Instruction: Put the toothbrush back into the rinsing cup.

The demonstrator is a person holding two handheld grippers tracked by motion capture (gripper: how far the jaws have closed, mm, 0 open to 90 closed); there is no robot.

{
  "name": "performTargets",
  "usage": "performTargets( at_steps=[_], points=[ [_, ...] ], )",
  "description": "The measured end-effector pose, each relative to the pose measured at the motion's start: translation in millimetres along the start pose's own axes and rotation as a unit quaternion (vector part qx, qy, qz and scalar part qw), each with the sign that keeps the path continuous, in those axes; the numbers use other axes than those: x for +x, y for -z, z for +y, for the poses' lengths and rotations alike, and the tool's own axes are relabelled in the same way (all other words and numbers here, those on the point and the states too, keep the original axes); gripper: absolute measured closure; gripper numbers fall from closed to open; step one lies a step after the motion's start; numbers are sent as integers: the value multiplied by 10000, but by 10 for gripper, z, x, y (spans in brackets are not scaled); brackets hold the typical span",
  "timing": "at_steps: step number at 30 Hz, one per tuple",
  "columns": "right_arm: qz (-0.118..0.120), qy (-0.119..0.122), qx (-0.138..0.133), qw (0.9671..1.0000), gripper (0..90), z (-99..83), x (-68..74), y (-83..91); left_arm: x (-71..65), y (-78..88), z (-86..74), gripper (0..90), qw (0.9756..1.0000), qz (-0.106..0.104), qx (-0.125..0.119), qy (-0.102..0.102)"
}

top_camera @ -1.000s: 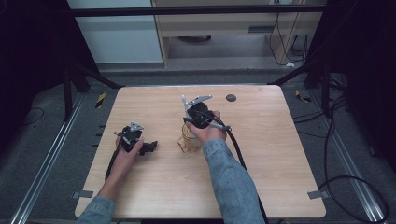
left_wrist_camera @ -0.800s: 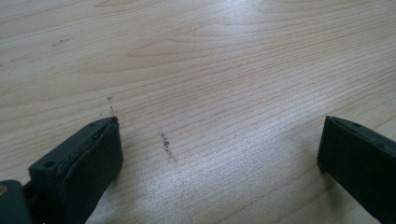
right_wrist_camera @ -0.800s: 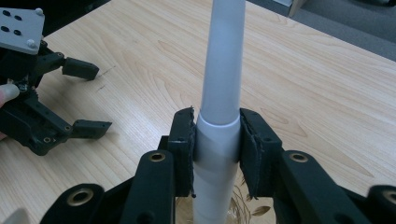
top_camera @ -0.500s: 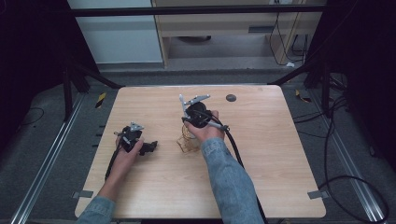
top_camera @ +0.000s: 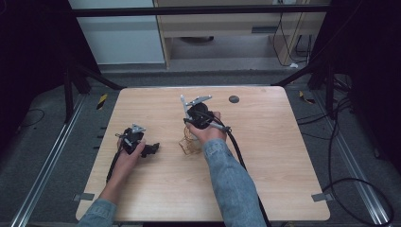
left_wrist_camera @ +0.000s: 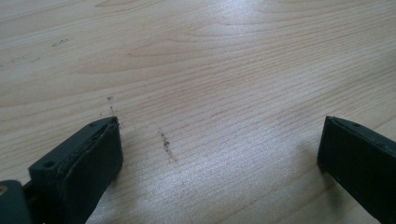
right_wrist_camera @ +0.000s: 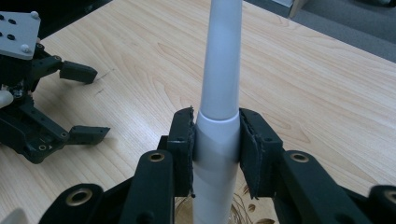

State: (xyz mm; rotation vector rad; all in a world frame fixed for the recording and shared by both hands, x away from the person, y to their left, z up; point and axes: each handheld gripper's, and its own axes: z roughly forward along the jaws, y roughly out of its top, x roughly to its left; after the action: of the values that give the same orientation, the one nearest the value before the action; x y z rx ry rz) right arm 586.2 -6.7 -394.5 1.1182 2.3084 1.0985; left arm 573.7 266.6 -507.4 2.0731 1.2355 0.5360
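The right gripper view shows what the high view hides: the right gripper has its 2 black jaws clamped on a tall white plastic tube with a grey tapered upper part, over a thin wooden lattice stand near the middle of the light wooden table. In the left gripper view, the left gripper rests on the tabletop, jaws wide apart, holding nothing.
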Motion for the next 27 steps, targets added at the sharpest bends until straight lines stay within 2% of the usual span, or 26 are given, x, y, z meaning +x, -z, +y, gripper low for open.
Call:
performTargets(
  at_steps=[10,27],
  points=[
    [-32,10,9,10000,667,8,3,-6,3,2,-1,0,10000,-13,-1,-6],
    [-74,19,-6,10000,592,15,26,49,3,2,-1,0,10000,-13,0,-7]
  ],
)
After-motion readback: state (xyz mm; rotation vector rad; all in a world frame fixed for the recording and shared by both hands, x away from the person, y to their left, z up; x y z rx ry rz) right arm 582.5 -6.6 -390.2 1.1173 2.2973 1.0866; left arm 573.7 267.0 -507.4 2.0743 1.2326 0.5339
